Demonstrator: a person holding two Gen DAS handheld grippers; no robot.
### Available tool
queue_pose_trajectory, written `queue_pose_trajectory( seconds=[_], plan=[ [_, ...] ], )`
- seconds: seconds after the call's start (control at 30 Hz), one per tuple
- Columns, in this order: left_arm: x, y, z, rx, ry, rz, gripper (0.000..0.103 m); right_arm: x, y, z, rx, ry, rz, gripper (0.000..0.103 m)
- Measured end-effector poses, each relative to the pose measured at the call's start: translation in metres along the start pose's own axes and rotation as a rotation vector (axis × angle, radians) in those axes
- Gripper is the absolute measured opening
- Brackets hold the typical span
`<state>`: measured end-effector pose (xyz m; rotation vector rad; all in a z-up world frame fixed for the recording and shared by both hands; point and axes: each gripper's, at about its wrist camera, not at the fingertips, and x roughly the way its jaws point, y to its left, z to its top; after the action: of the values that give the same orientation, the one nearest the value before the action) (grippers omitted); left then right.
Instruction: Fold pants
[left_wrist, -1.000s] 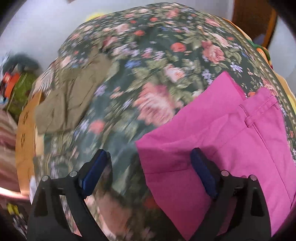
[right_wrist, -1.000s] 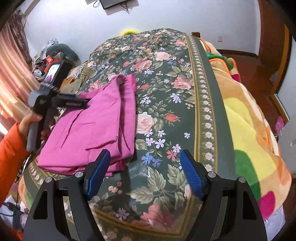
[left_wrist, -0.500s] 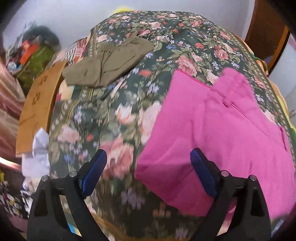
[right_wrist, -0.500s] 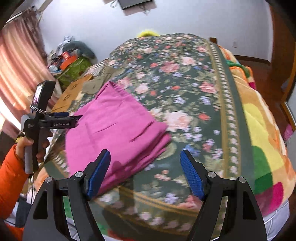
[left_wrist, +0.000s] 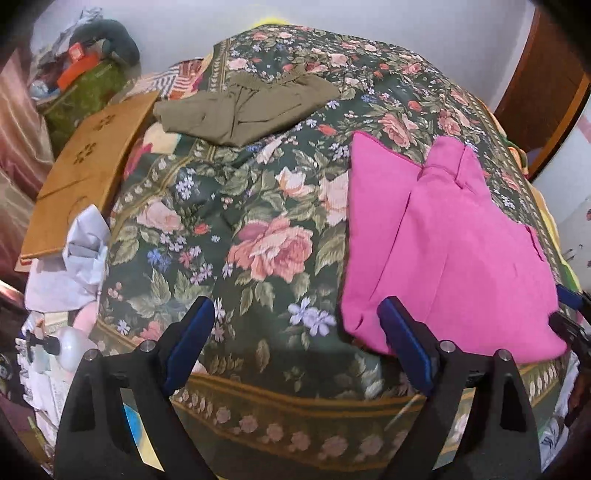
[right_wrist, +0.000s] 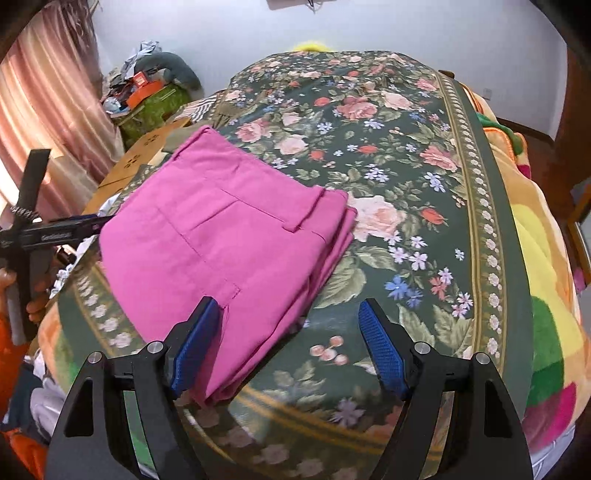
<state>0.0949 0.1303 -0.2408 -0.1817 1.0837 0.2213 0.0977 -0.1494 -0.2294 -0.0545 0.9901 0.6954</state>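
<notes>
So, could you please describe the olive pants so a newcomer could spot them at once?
Start at the floral bedspread covering the bed. Toward its far left side lie the olive pants, loosely folded. Unlike the bright pink pants nearer the camera, they are dull khaki-green and rumpled.

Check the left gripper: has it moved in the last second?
Yes. The left gripper has backed off the pink pants, to the left edge of the floral bedspread.

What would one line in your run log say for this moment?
pink pants: folded, flat on floral bedspread | left tongs: open, empty | right tongs: open, empty | olive garment: farther back
</notes>
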Motion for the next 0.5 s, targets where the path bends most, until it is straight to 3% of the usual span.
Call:
queue_pose_trajectory(
  seconds=[0.37,0.5],
  plan=[
    [-0.014,-0.004,-0.003,0.097,-0.040,0.055,0.090,0.006,-0.011,0.019,-0.019,0.026,-0.085,0.074],
    [-0.032,-0.012,0.016,0.133,-0.096,0.009,0.090,-0.003,-0.011,0.028,-0.001,0.011,-0.088,0.075]
  ],
)
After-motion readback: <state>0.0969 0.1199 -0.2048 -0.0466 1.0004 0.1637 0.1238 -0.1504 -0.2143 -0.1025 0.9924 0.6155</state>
